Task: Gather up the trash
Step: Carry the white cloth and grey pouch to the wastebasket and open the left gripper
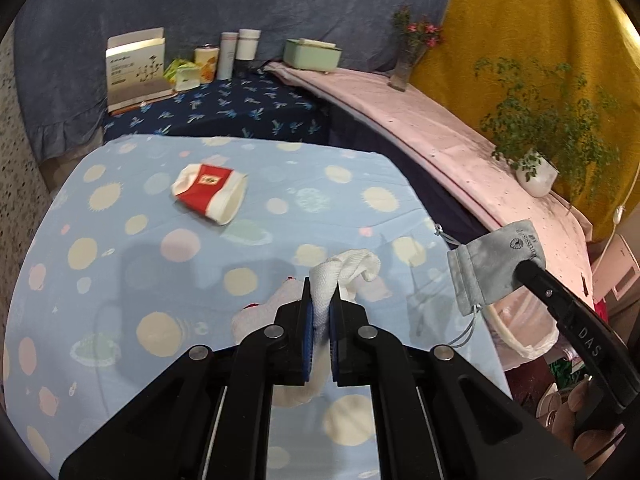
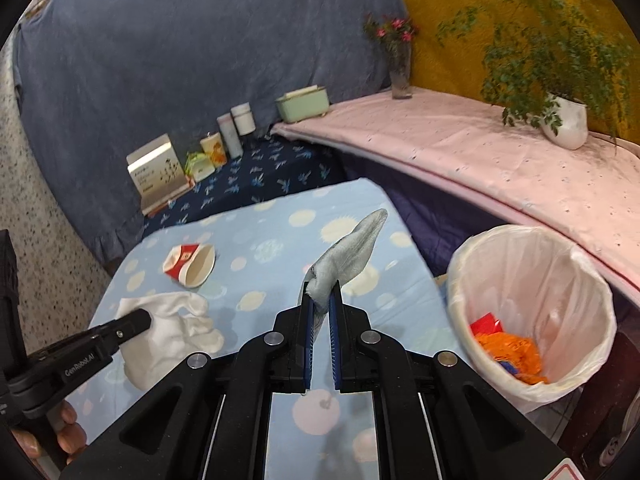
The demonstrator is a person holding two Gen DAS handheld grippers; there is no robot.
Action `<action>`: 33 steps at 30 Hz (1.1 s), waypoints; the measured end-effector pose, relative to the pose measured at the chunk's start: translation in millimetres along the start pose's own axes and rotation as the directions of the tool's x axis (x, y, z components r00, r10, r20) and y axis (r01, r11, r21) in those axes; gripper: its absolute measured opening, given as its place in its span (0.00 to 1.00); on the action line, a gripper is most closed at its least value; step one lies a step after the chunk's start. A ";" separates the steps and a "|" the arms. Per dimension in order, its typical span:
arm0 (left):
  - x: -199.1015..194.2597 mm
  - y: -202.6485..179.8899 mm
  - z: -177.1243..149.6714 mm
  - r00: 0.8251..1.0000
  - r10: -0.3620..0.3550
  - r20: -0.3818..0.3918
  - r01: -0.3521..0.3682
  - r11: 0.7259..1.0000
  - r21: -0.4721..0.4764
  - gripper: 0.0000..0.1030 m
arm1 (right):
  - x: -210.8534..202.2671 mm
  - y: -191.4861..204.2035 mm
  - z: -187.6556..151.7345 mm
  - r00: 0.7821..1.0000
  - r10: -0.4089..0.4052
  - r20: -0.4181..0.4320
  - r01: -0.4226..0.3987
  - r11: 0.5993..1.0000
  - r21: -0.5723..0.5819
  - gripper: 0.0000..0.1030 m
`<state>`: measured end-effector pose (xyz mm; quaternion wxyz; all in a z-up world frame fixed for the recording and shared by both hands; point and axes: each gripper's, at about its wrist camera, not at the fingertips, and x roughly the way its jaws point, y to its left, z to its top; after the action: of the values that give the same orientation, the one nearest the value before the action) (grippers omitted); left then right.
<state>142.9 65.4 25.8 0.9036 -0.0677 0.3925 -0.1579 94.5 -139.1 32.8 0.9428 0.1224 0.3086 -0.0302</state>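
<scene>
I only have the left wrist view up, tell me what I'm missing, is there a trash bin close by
Observer: Yes. The right wrist view shows a white-lined bin standing just off the right edge of the blue dotted table.
Operator: Anything in it?
Observer: Orange crumpled trash and a red scrap lie at the bottom.
Operator: What's the right gripper holding?
Observer: The right gripper is shut on the grey pouch, pinching one end; the rest sticks up forward.
Operator: And my white cloth?
Observer: From that side, the white cloth bunches in front of the left gripper, near the crushed red paper cup.
</scene>
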 end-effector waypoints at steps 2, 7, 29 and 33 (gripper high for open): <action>-1.9 -16.1 2.2 1.000 -0.014 0.007 0.013 1.000 0.020 0.06 | -11.8 -11.0 4.9 1.000 -0.008 0.025 0.008 1.000 0.011 0.07; -3.8 -56.2 6.1 0.999 -0.049 0.018 0.047 0.996 0.075 0.06 | -33.6 -38.1 13.8 0.997 -0.040 0.072 0.038 0.999 0.036 0.07; 23.9 -208.3 -0.9 0.974 -0.215 -0.073 0.226 0.938 0.262 0.06 | -90.8 -163.6 16.0 0.968 -0.208 0.137 0.185 0.968 0.168 0.07; 32.8 -229.7 -2.5 0.970 -0.227 -0.085 0.242 0.927 0.286 0.06 | -91.5 -179.7 13.3 0.966 -0.225 0.130 0.199 0.962 0.188 0.07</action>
<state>108.8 -161.9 58.1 0.8679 0.0248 0.3764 -0.3231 4.5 -318.2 59.0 0.9404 0.1674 0.2445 -0.1669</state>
